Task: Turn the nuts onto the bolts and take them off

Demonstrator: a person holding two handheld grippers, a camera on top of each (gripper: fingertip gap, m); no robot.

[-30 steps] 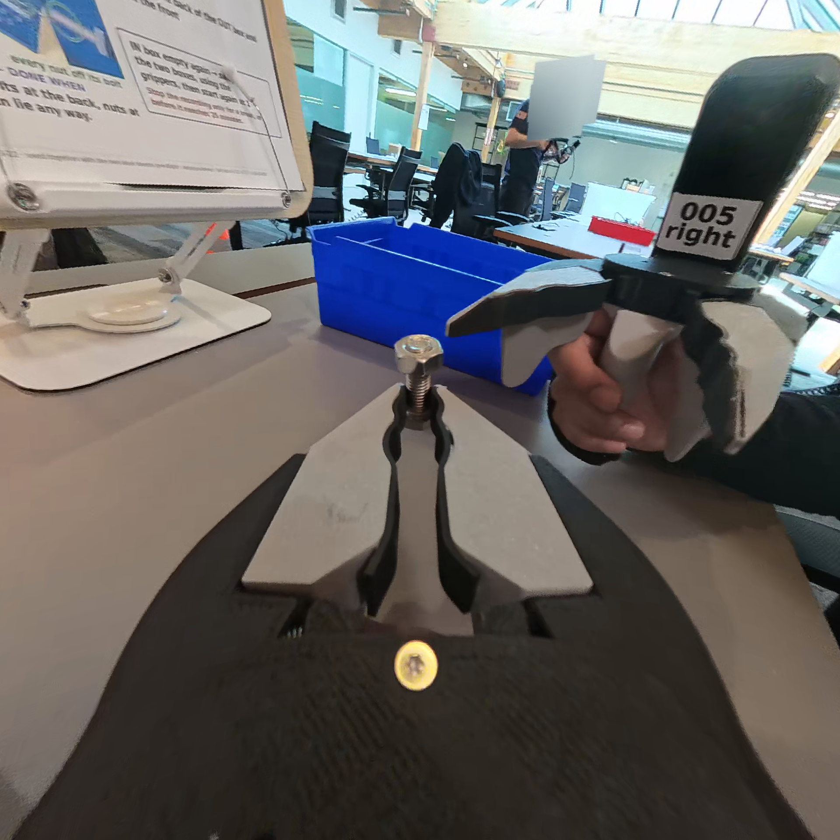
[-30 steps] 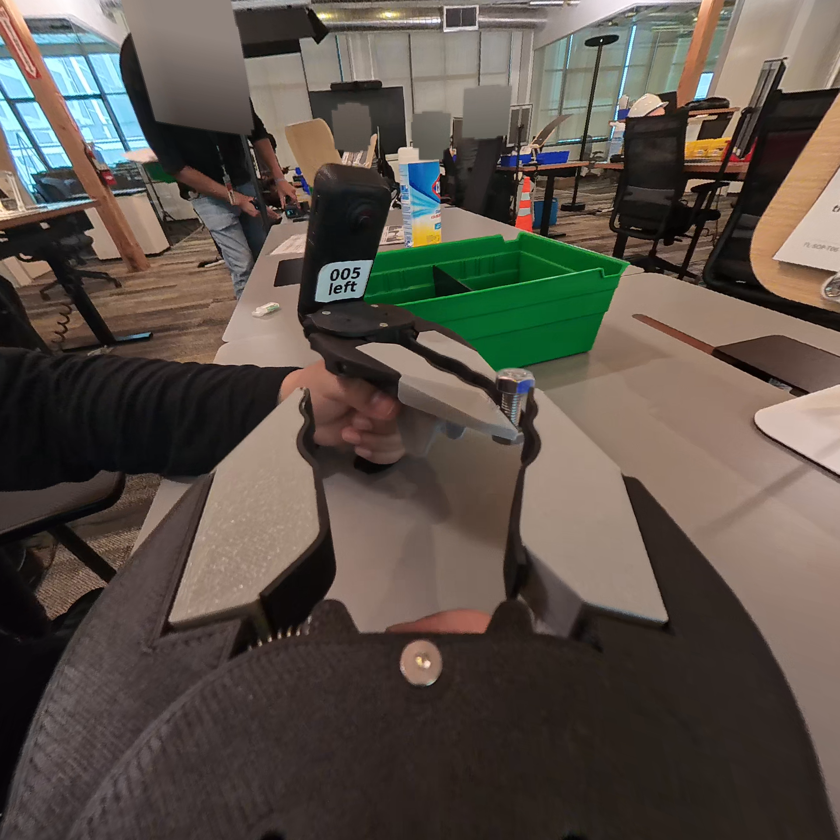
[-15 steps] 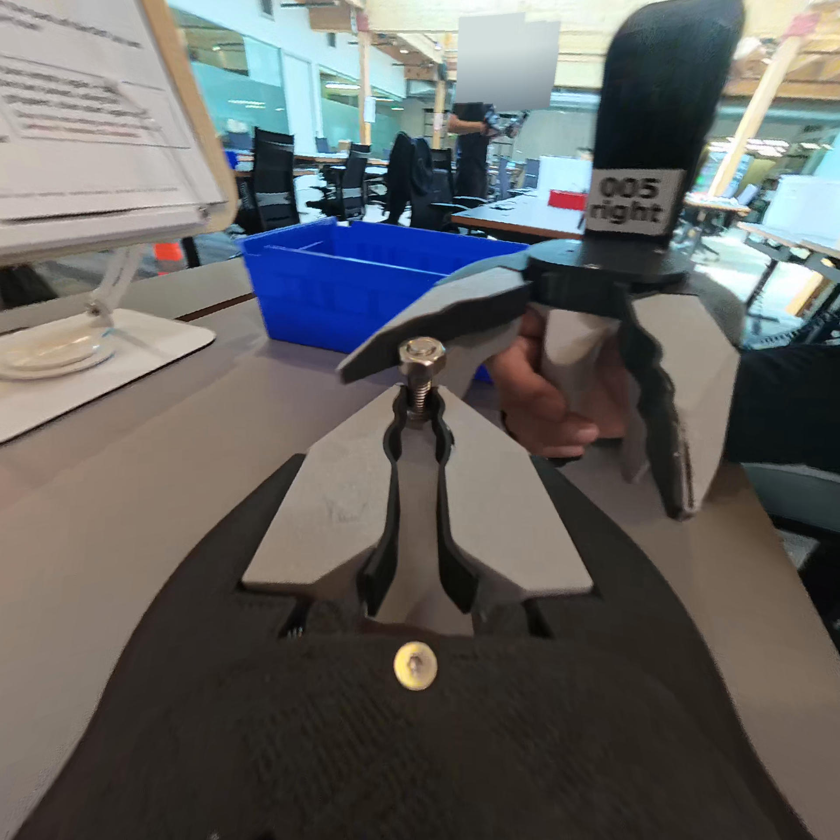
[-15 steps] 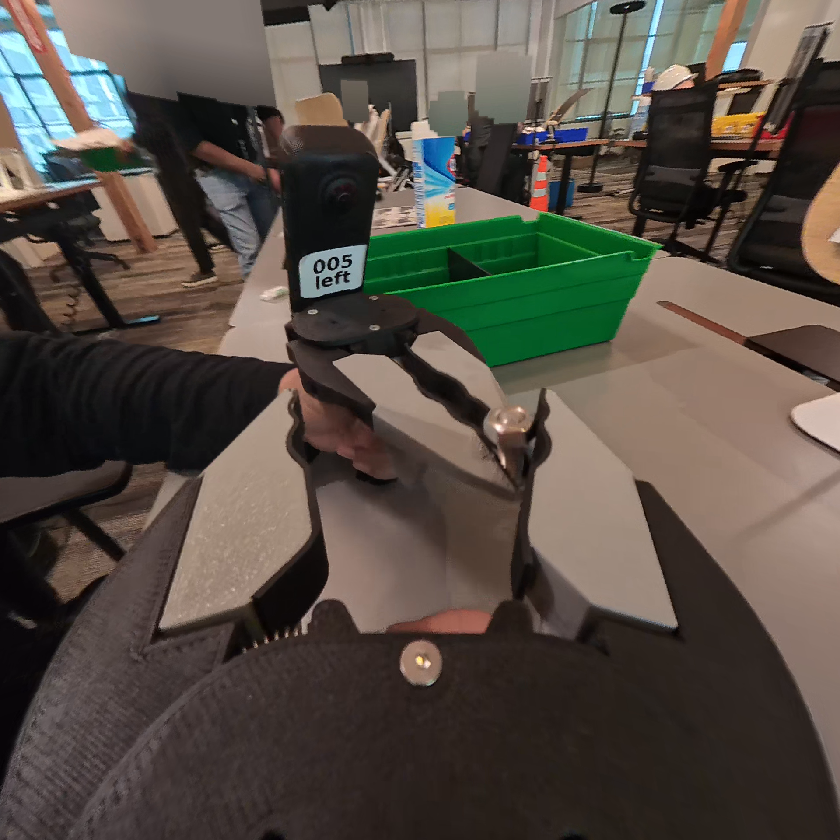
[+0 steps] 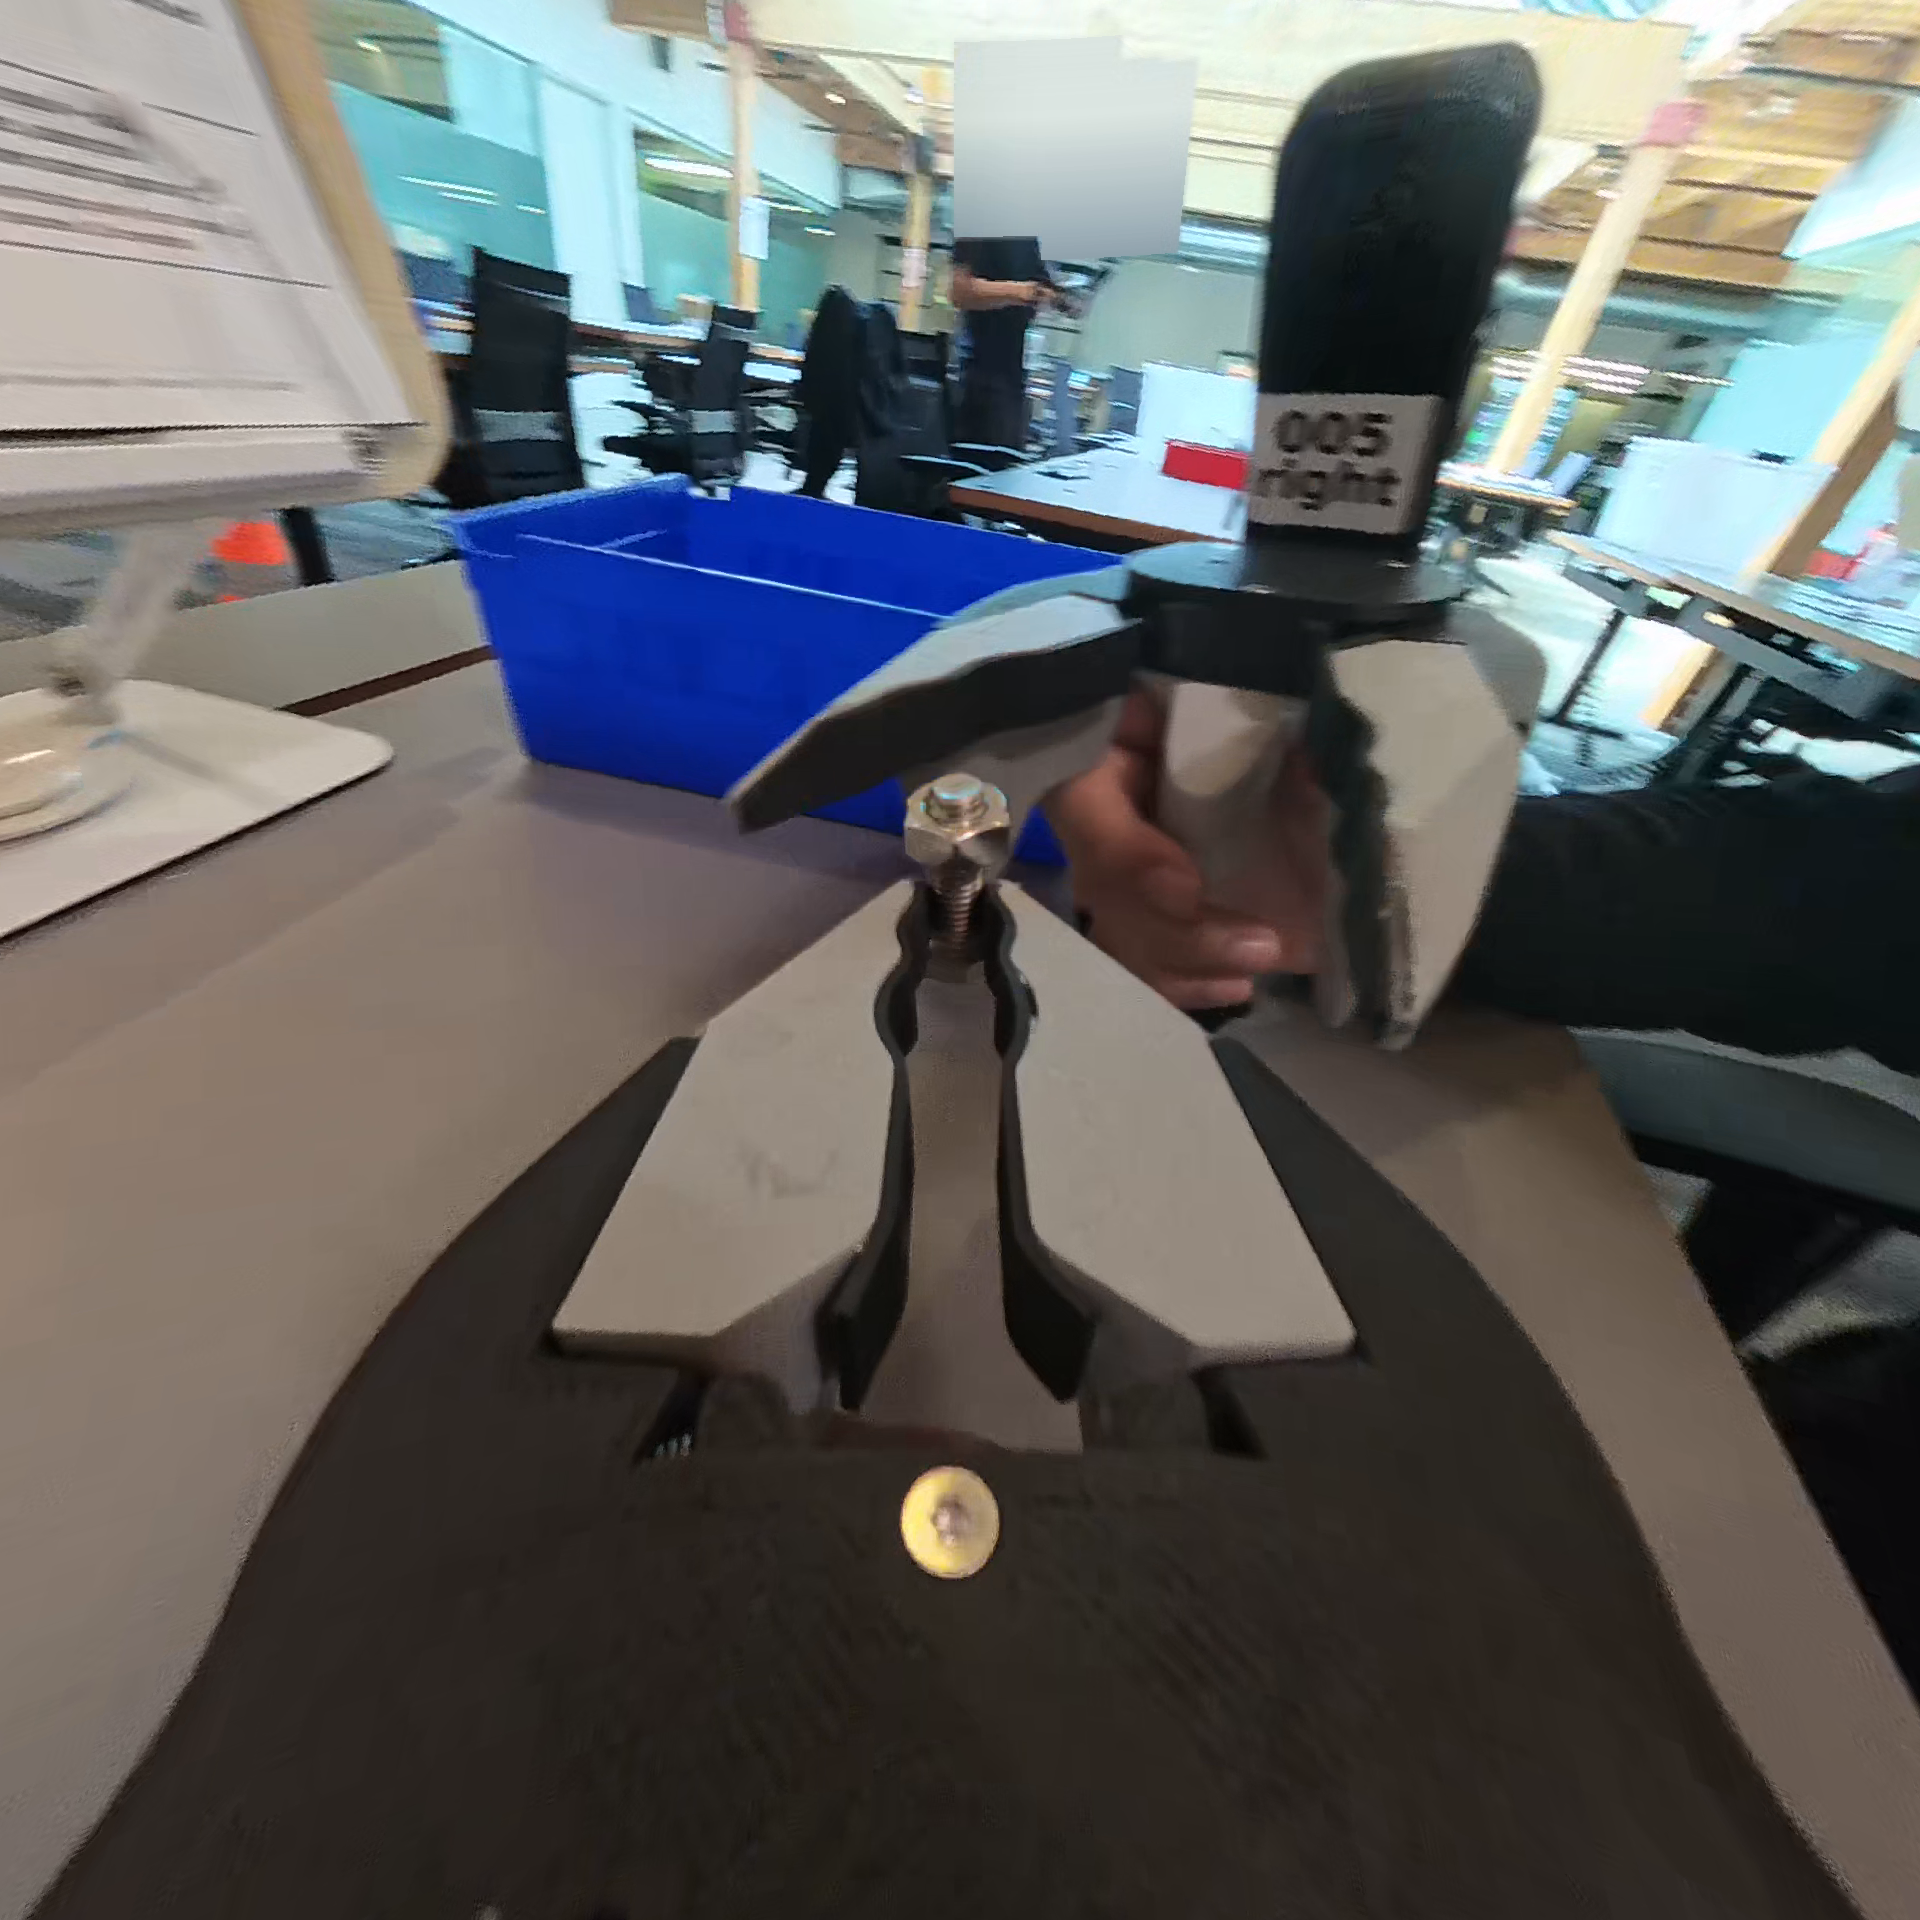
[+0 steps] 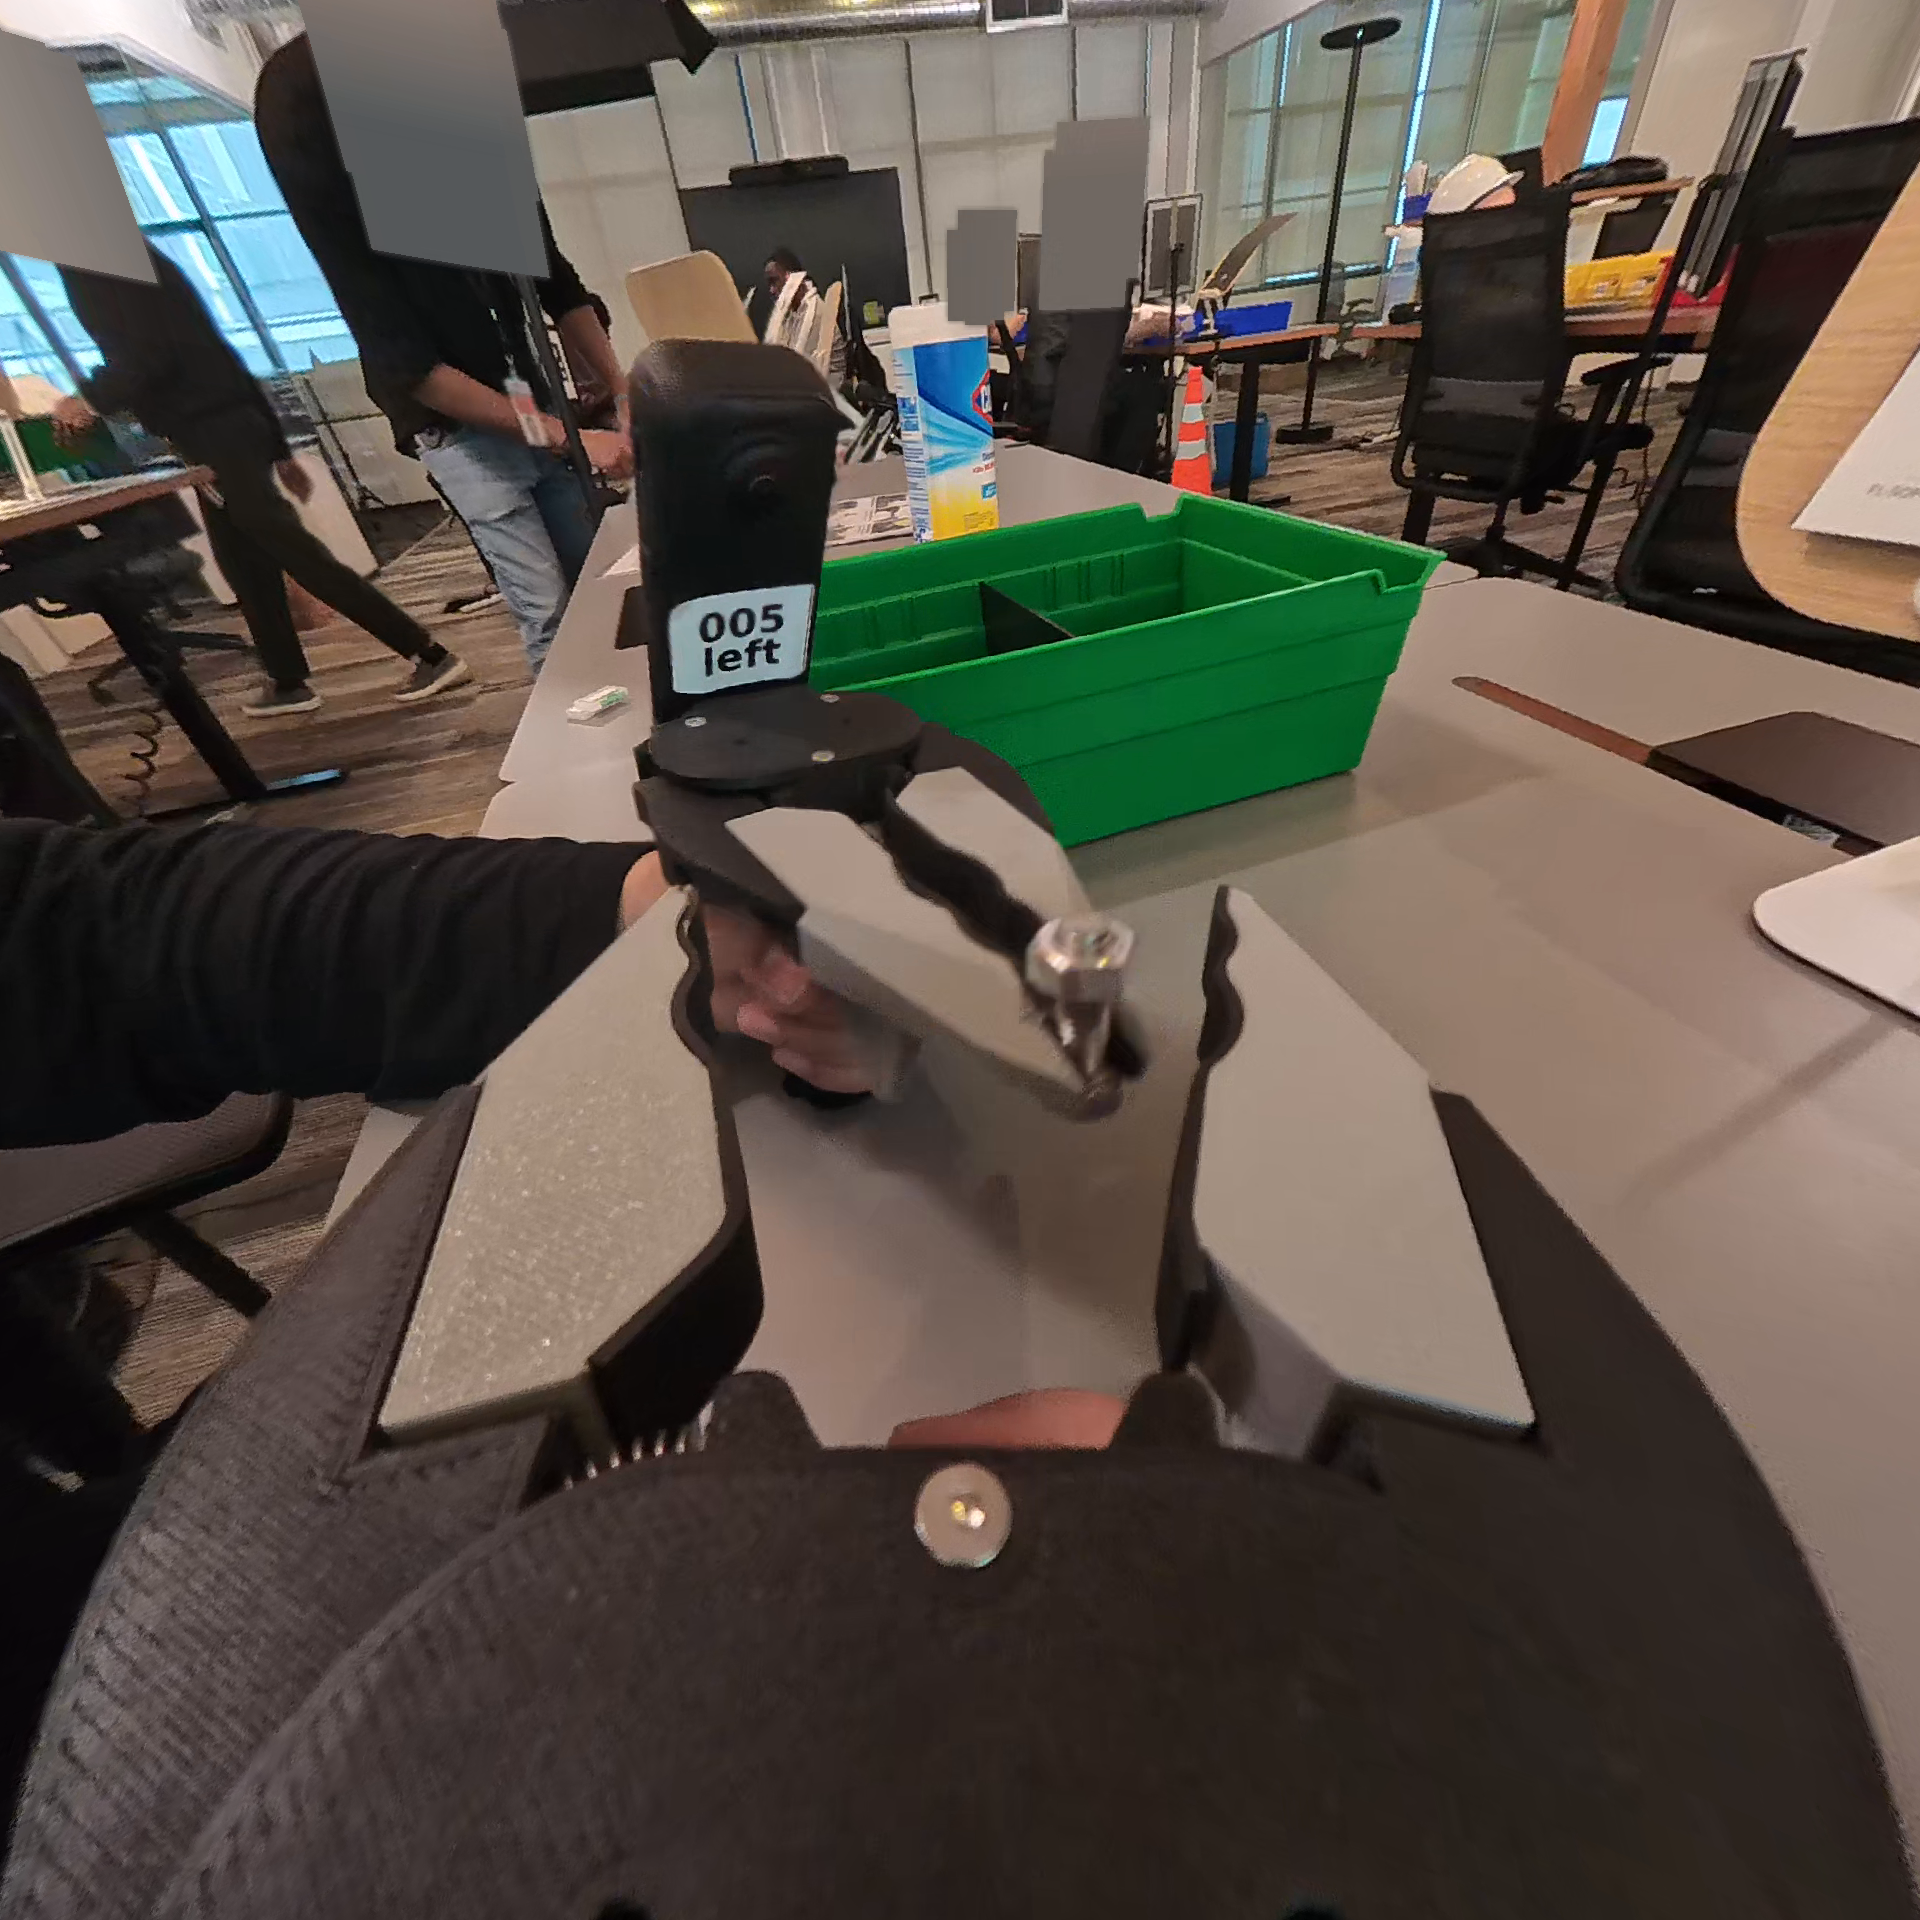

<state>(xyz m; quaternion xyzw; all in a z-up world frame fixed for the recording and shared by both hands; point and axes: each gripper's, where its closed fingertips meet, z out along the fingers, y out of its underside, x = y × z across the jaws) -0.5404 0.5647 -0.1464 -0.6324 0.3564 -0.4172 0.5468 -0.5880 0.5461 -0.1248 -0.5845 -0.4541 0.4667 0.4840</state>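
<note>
moved: right gripper (image 6: 956,1018) is swinging in from the side, fingers now straddling the nut (image 5: 956,828)
left gripper (image 5: 954,956): clamping the bolt (image 5: 951,925) shank, nut sitting up top
right state: jaws spread wide, holding nothing
risk: probably closing off-centre and slipping off the flats, or cocking the bolt
around: blue bin (image 5: 727,644) behind, green bin (image 6: 1143,675) opposite, nothing blocking
</note>
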